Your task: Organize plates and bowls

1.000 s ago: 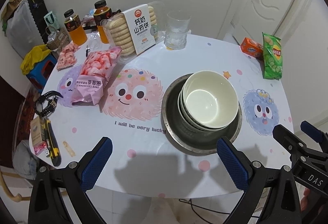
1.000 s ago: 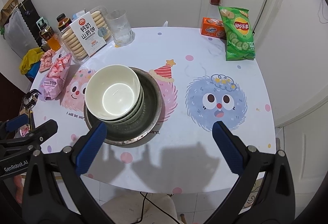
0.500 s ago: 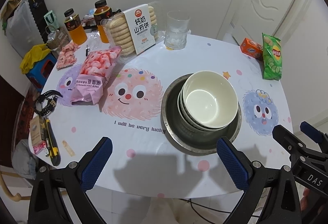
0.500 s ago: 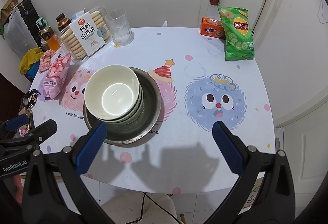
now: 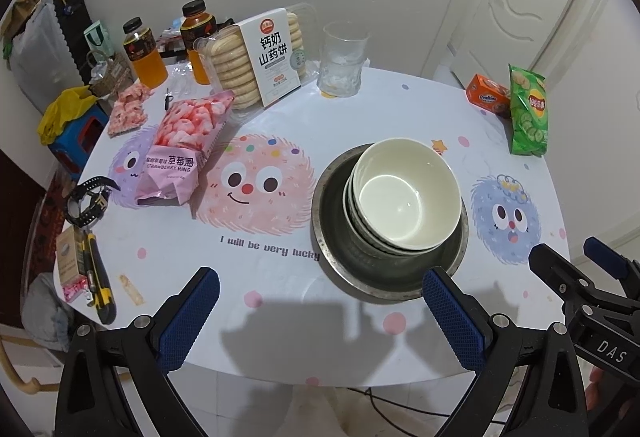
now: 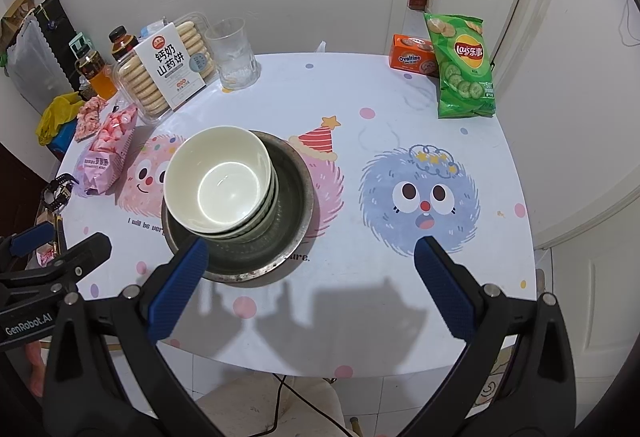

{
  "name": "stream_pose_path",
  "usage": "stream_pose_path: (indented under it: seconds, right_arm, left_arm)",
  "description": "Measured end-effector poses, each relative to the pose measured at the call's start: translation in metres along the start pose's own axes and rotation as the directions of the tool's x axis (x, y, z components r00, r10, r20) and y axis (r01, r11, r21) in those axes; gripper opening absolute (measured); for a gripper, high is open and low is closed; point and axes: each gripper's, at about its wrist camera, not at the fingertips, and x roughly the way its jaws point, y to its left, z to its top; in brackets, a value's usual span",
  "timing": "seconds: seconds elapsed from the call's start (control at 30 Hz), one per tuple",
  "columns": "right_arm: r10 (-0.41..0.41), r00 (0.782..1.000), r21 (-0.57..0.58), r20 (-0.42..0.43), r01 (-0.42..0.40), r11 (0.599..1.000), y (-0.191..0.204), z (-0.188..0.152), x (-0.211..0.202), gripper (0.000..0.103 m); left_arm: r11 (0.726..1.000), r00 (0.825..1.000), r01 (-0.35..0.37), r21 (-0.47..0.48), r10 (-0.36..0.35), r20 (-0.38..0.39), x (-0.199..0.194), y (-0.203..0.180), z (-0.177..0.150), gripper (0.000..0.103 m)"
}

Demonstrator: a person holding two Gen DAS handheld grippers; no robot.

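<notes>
The white bowls [image 5: 404, 197] sit stacked in the metal dish [image 5: 384, 279] on the table [image 5: 280, 277]. The left tool [image 5: 320, 297] and right tool [image 6: 310, 271] are both wide and empty. A bump could tip the leaning stack.

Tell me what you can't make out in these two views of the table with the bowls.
- Stacked bowls: exact count unclear in both views; the top bowl hides those nested beneath.
- Metal basin: its bottom is hidden under the stack.
- Right hand-held gripper: cut off by the left view's edge.
- Rear juice bottle: partly hidden behind the biscuit pack in the right view.
- Items at the table's left edge: too small to identify.
</notes>
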Motion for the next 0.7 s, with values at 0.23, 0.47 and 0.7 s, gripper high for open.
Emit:
stream_pose_path:
  seconds: [0.23,0.47,0.7]
  right_arm:
    - [0.001,1.000,0.000,0.000,-0.001,1.000,0.0003,-0.0002,0.0001,0.103]
    - [-0.003,1.000,-0.001,-0.001,0.003,1.000,-0.0003,0.0000,0.0007,0.103]
    - [-0.002,1.000,-0.001,0.000,0.002,1.000,-0.0008,0.0004,0.0006,0.103]
  left_arm:
    - [1.000,1.000,0.001,0.001,-0.001,-0.001,0.0001,-0.0001,0.0001,0.103]
    - [1.000,1.000,0.000,0.000,0.000,-0.001,0.0002,-0.0005,-0.0001,0.103]
    - [1.000,1.000,0.001,0.003,-0.001,-0.002,0.0009,-0.0002,0.0009,0.103]
